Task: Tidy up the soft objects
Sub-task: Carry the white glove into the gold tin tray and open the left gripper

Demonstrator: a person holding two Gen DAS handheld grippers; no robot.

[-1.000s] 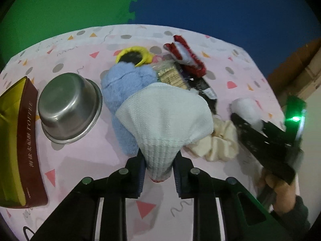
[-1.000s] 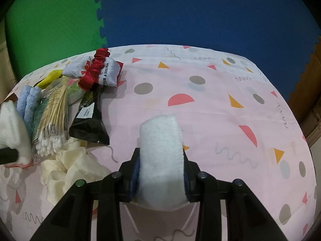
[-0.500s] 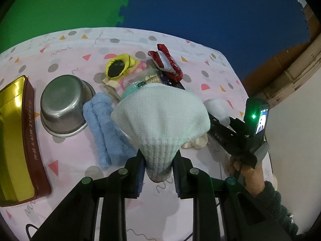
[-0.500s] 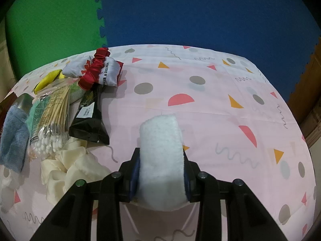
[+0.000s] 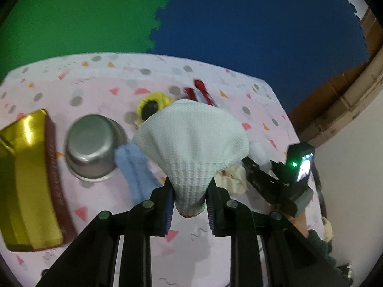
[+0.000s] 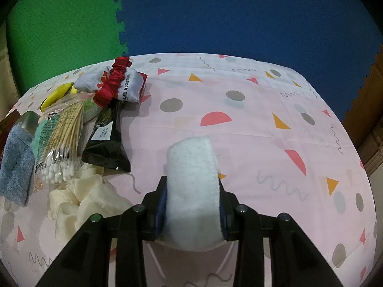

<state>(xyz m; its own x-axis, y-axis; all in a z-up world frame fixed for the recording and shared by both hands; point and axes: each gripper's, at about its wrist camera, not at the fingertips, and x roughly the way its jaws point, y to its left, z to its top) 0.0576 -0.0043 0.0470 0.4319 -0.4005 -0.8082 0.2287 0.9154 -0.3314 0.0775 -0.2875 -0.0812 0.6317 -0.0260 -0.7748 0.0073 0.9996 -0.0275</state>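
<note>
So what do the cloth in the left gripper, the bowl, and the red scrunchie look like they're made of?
White cloth in the left gripper: woven cotton or nonwoven, by its waffle-textured matte surface. Bowl: stainless steel, by its brushed grey sheen. Red scrunchie: likely satin, glossy with gathered folds.

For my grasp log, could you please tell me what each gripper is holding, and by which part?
Left gripper: white waffle cloth, pinched at its bunched lower end. Right gripper: fluffy white pad, clamped across its sides.
</note>
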